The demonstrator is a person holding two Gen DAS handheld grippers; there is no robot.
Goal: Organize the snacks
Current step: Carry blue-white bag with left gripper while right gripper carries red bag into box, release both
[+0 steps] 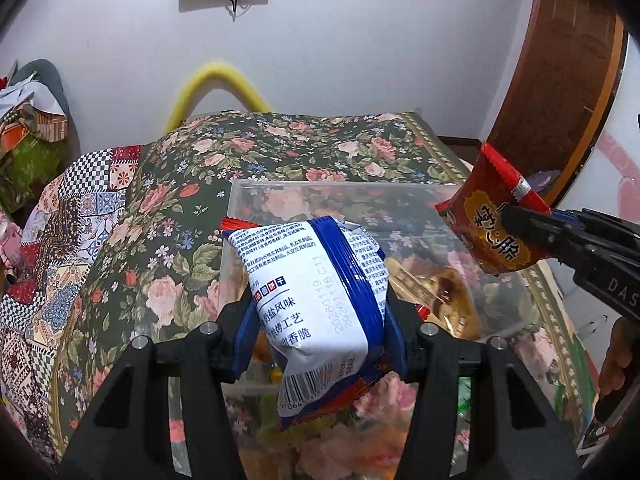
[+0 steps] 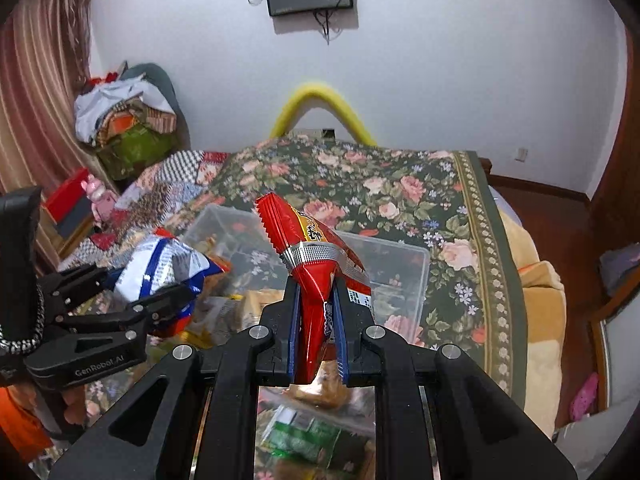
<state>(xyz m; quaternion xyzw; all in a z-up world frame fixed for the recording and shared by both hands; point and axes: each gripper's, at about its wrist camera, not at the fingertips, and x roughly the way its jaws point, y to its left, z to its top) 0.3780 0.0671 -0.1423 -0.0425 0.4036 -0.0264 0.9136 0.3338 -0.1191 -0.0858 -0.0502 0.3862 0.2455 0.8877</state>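
My left gripper [image 1: 320, 320] is shut on a blue and white snack packet [image 1: 316, 300], held above the near left corner of a clear plastic box [image 1: 344, 192]. The same packet [image 2: 160, 268] and the left gripper [image 2: 164, 300] show at the left of the right wrist view. My right gripper [image 2: 316, 316] is shut on a red snack packet [image 2: 316, 272], pinched flat between the blue pads, over the box [image 2: 404, 252]. In the left wrist view that red packet [image 1: 496, 232] hangs at the right over the box's right side. Several snacks lie inside the box.
The box rests on a surface covered by a green floral cloth [image 1: 288, 140], with a patchwork cloth [image 1: 72, 208] to the left. A yellow foam arch [image 1: 220, 88] stands behind it. A pile of bags [image 2: 124, 128] sits at the far left. A hand [image 1: 618, 356] grips the right tool.
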